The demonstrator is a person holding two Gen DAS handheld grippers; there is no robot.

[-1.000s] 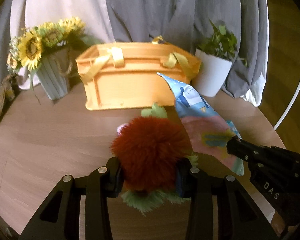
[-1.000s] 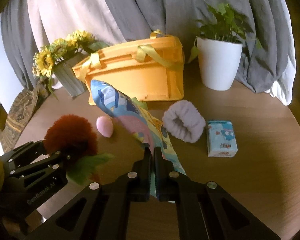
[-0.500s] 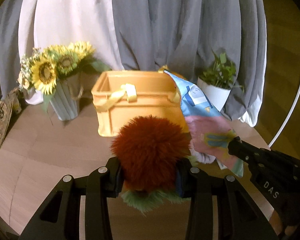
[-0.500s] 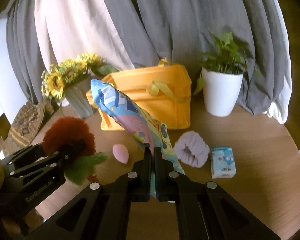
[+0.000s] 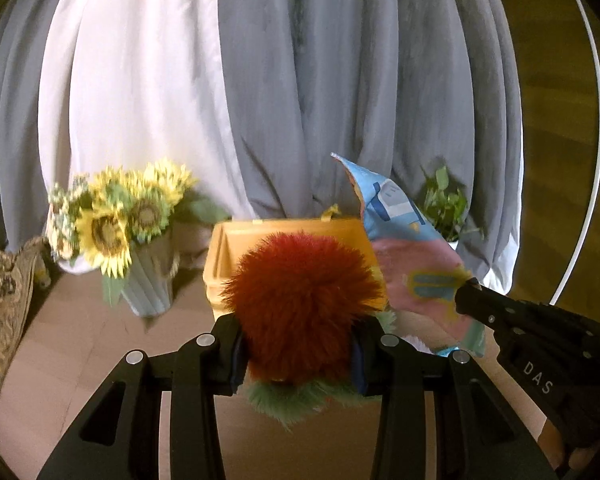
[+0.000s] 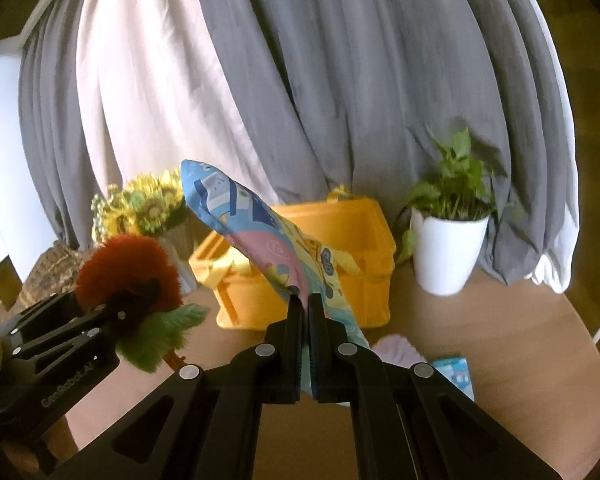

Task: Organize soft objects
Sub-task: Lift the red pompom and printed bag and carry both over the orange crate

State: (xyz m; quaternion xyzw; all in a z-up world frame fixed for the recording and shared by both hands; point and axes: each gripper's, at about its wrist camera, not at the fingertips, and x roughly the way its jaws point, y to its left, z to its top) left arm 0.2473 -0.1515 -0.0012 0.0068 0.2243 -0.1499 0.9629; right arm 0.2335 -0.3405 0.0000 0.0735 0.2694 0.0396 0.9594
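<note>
Both loads airborne short of the orange plastic crate (image 6: 300, 268): left gripper (image 5: 296, 356) clamps the fuzzy red-and-green plush (image 5: 300, 300), right gripper (image 6: 305, 308) pinches the pastel printed pouch (image 6: 260, 232); I'd clear the rim before releasing.

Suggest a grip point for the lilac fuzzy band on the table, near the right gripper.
Take the lilac fuzzy band across its plush rim, coming from above. It lies low on the table, beside the blue packet; only its top shows, so which side is freest can't be told.

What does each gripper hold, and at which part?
Left gripper: red fluffy toy, by its sides. Right gripper: printed soft pouch, by its lower edge.
</note>
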